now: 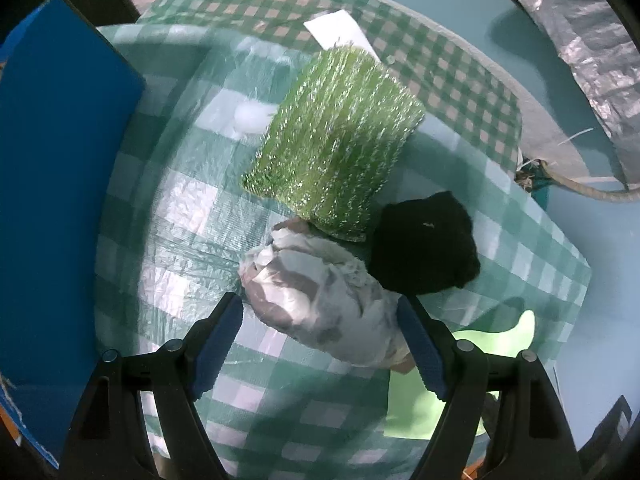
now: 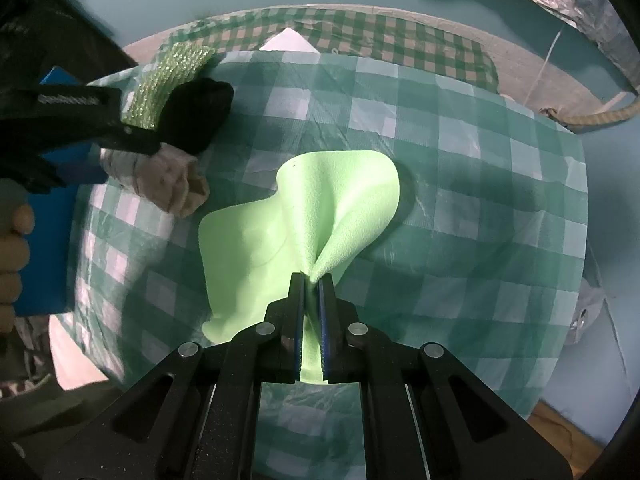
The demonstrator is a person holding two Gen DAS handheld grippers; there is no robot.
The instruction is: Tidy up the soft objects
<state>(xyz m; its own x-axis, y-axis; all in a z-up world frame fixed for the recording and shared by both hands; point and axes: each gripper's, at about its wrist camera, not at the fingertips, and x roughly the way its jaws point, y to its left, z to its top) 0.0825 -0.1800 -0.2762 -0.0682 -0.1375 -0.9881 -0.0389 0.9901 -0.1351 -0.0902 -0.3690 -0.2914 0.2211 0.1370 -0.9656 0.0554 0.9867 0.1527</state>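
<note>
My left gripper (image 1: 320, 316) is open, its jaws on either side of a crumpled white-grey cloth bundle (image 1: 320, 300) on the green checked tablecloth (image 1: 180, 200). A sparkly green scrubber (image 1: 336, 140) and a black soft bundle (image 1: 424, 248) lie just beyond it. My right gripper (image 2: 312, 280) is shut on a light green cloth (image 2: 320, 208), pinching it into a fold above the tablecloth (image 2: 480, 200). The right wrist view also shows the left gripper (image 2: 136, 140), the white-grey bundle (image 2: 168, 184), the black bundle (image 2: 196, 116) and the scrubber (image 2: 168, 80) at upper left.
A blue box (image 1: 60, 160) stands at the left edge of the table. A white card (image 1: 340, 32) lies behind the scrubber on a second checked cloth (image 1: 440, 60). A silver tarp (image 1: 592, 60) and a rope (image 1: 580, 188) are at the right.
</note>
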